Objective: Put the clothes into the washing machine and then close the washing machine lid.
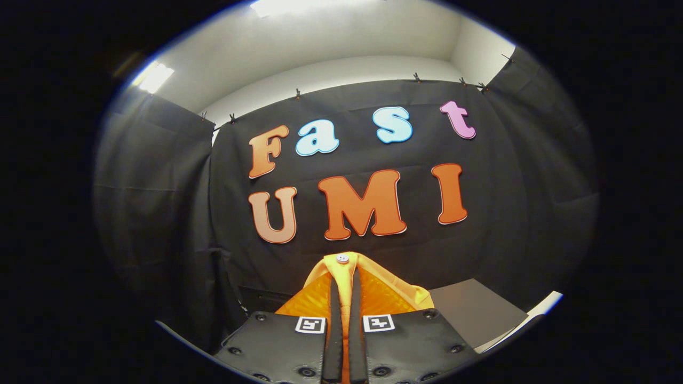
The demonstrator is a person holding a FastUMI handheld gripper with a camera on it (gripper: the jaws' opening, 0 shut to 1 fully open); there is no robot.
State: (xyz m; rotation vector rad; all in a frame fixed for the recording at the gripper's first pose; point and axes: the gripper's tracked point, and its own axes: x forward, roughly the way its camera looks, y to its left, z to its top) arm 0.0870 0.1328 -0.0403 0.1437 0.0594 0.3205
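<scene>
My gripper [344, 298] is shut on an orange-yellow garment [387, 293], with a fold of the cloth pinched between both fingers. The cloth bunches up just ahead of the fingertips and spreads out to either side of them. A small white button [342, 258] sits at the top of the pinched fold. The gripper is held high and points at the booth's black back wall. To the right beyond the fingers lies a grey flat panel with a white edge [475, 314]; I cannot tell whether it belongs to the washing machine.
Black cloth walls [160, 213] close in the booth at the back and on both sides. Above them are a white wall and bright ceiling lights [155, 77].
</scene>
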